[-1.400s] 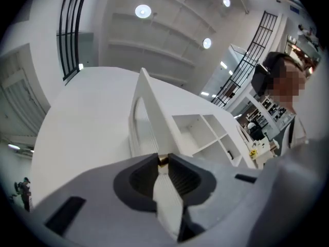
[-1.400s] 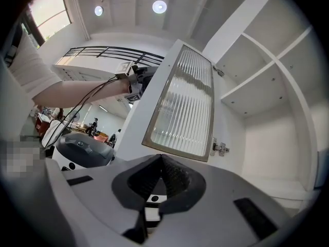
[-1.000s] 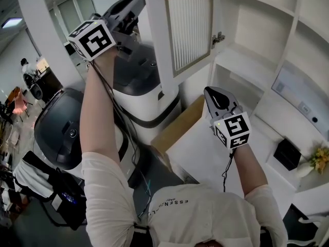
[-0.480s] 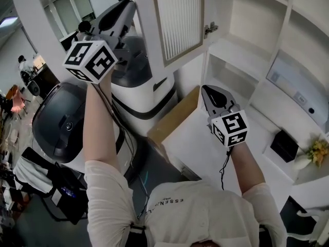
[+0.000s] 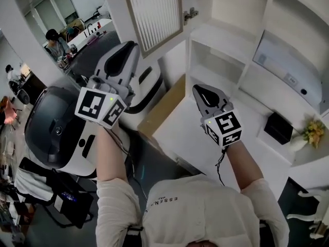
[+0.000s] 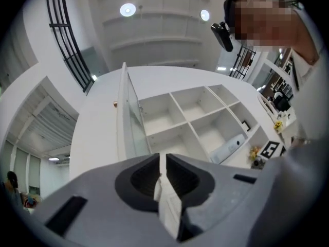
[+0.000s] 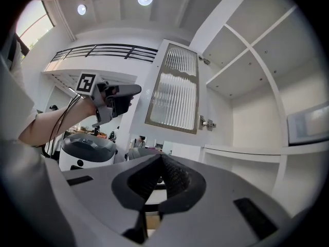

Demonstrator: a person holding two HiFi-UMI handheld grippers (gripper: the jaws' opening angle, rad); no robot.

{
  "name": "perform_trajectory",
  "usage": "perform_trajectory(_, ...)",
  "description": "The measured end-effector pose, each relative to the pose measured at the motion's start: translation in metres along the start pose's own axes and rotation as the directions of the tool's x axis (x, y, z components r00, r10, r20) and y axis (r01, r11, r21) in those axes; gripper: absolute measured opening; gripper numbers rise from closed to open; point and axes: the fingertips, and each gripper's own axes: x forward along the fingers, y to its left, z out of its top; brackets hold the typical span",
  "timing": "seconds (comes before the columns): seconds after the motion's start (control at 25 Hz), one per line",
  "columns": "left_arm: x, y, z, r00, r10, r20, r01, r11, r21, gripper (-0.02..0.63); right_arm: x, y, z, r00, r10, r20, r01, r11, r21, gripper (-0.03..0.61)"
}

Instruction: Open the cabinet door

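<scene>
the only legible writing is grey print on the person's white shirt [image 5: 205, 210] in the head view; it begins "essen" and the rest cannot be made out. the marker cubes carry black-and-white square patterns, no letters.

the cabinet door [image 5: 154, 12], a white frame round ribbed glass, stands swung out from the white shelf unit [image 5: 241, 40], hung on a metal hinge [image 5: 189, 14]. neither claw touches it.

the left gripper [image 5: 131, 46] is below the door and apart from it. its own view shows the jaws drawn together to a thin slit with nothing gripped. the right gripper [image 5: 198, 89] is over the lower shelf, its jaws meeting at the tips, clenched on nothing.

only the head view shows the black box [image 5: 278, 127], the yellow flowers [image 5: 312, 130] and the dark-topped round machine [image 5: 54, 130] on the floor. the left gripper view alone sees the door edge-on, beside the open compartments. the right gripper view alone faces the glass head-on, with the hinge at its lower corner and the left gripper to its left.
</scene>
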Motion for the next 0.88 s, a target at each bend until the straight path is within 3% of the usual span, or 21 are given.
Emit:
perform_trajectory(0.52,0.019,-0.121,-0.095,0.978,-0.198,-0.059,0.183,0.963,-0.195,0.040,-0.057,-0.047,-0.025,0.984,-0.175,0.019,0.175,0.984,0.030,0.014)
perform_trajectory(0.76,0.035,-0.182,-0.132,0.948,-0.311,-0.067,0.277,0.911,-0.304,0.039,-0.090,-0.070,-0.038,0.963,-0.265,0.044,0.261,0.962,0.078,0.014)
perform_trajectory(0.88,0.039,-0.206,-0.149,0.932,-0.352,-0.086,0.304,0.889,-0.344,0.003,-0.104,-0.078,-0.044,0.951,-0.306,0.035,0.302,0.949,0.091,0.014)
